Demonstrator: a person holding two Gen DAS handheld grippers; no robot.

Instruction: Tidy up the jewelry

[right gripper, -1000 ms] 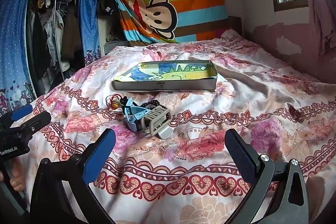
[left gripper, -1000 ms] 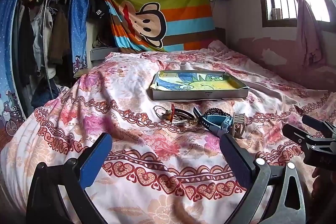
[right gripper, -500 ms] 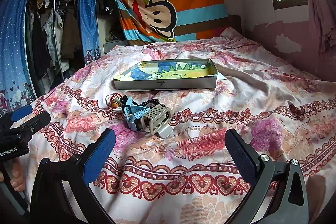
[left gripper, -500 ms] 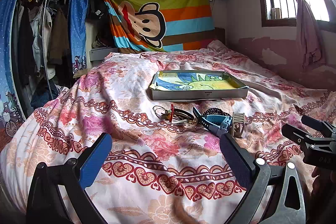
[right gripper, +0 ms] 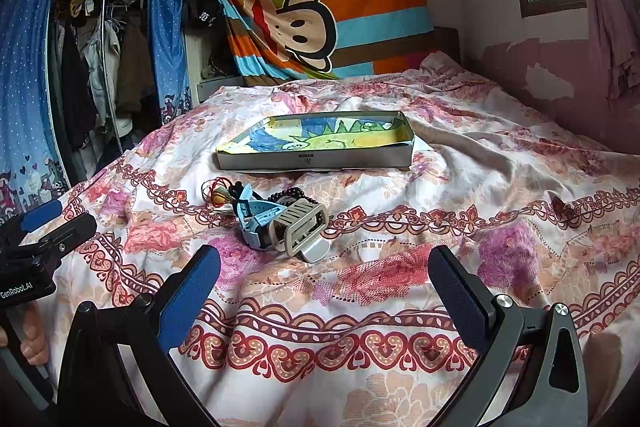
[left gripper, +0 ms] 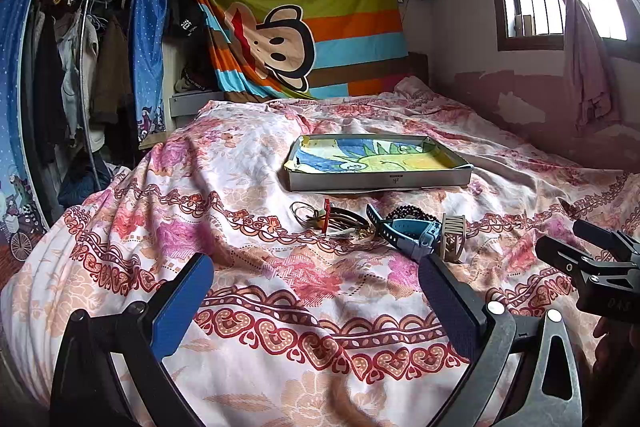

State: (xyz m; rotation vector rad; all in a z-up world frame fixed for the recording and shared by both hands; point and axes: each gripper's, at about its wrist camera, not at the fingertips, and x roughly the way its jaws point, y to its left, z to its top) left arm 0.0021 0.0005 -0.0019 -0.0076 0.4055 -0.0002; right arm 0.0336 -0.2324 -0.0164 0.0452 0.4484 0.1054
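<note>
A small heap of jewelry lies on the floral bedspread: thin bangles with a red cord (left gripper: pixel 316 217) (right gripper: pixel 216 193), a black bead bracelet (left gripper: pixel 408 215) (right gripper: pixel 292 194), a blue watch (left gripper: pixel 412 233) (right gripper: pixel 256 221) and a beige watch (left gripper: pixel 452 237) (right gripper: pixel 298 229). Behind the heap sits a shallow grey tray (left gripper: pixel 380 181) (right gripper: pixel 316 161) lined with a dinosaur drawing. My left gripper (left gripper: pixel 316 299) hovers open in front of the heap, nothing between its fingers. My right gripper (right gripper: pixel 324 297) is open too, a little short of the watches.
The right gripper (left gripper: pixel 588 263) shows at the right edge of the left wrist view, the left gripper (right gripper: pixel 36 243) at the left edge of the right wrist view. An open wardrobe (left gripper: pixel 80 75) stands left of the bed. A striped cartoon-monkey cloth (left gripper: pixel 304 27) hangs behind.
Both grippers have crept slightly forward toward the heap; the jewelry and tray have not moved.
</note>
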